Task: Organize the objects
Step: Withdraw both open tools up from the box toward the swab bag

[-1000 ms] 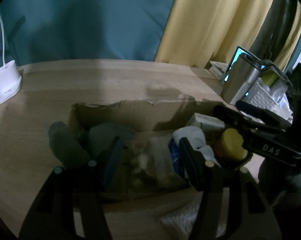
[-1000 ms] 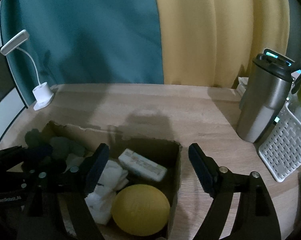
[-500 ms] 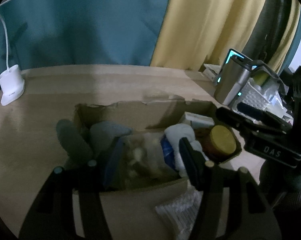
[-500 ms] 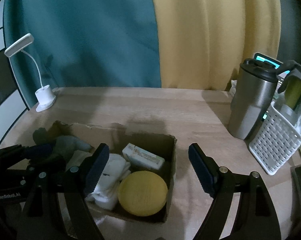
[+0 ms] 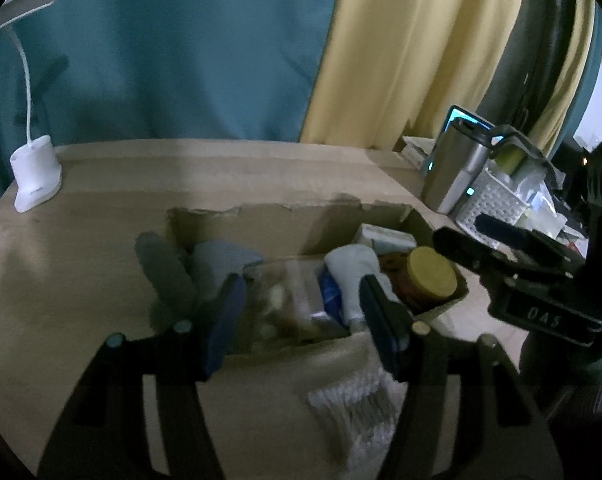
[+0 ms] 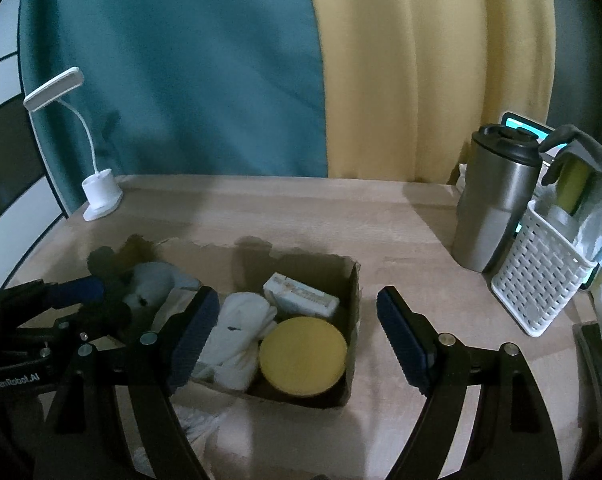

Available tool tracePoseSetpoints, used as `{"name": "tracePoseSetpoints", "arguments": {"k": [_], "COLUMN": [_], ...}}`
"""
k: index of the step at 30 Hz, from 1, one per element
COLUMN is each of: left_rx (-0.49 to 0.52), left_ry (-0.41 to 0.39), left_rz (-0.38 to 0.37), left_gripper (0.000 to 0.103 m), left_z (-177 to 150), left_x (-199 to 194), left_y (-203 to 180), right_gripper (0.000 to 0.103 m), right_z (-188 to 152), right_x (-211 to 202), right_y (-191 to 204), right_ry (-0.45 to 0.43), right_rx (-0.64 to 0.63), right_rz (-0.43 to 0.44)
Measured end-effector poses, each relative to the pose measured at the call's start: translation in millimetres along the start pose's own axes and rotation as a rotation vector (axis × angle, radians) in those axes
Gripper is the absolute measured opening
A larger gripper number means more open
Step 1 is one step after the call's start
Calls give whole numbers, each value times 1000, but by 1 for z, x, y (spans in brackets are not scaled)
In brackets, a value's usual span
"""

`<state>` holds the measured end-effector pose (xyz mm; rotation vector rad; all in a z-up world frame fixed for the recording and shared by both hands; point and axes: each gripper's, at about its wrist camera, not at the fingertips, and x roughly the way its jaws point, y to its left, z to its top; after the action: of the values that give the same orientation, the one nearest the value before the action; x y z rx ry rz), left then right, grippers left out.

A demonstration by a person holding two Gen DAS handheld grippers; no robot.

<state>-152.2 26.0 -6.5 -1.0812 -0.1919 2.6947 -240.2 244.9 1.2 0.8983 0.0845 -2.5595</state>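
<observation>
Both my grippers have pulled back from the box [image 6: 353,280]; left [image 5: 301,320] jaws opening, right [image 6: 297,332] wide, both empty.

Left gripper [image 5: 303,320], black two-finger with dark blue pads, tilts down over the near edge of the torn brown cardboard box [image 5: 261,224], jaws opening, nothing pressed between them. Right gripper [image 6: 297,338], same build, hangs above the box's right end, jaws wide apart, holding nothing.
</observation>
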Motion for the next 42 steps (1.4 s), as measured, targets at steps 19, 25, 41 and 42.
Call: {"name": "tracePoseSetpoints", "arguments": {"k": [19,25,41,42], "left_rx": [-16,-26,-44,-46], "left_ry": [-39,-43,-45,-44], "left_rz": [7,13,35,37], "left_gripper": [75,75,76,76], "left_z": [-17,-24,-45,-46], "left_x": [-29,-37,-54,-55], "left_y": [7,10,22,23], "right_gripper": [84,84,84,84], "right_z": [-15,-20,-41,-43], "right_x": [-26,-32,-44,-44], "right_y": [19,27,49,51], "right_ry": [-9,-12,13,15], "right_rx": [-15,-22,-44,-47], "right_rz": [4,10,36,39]}}
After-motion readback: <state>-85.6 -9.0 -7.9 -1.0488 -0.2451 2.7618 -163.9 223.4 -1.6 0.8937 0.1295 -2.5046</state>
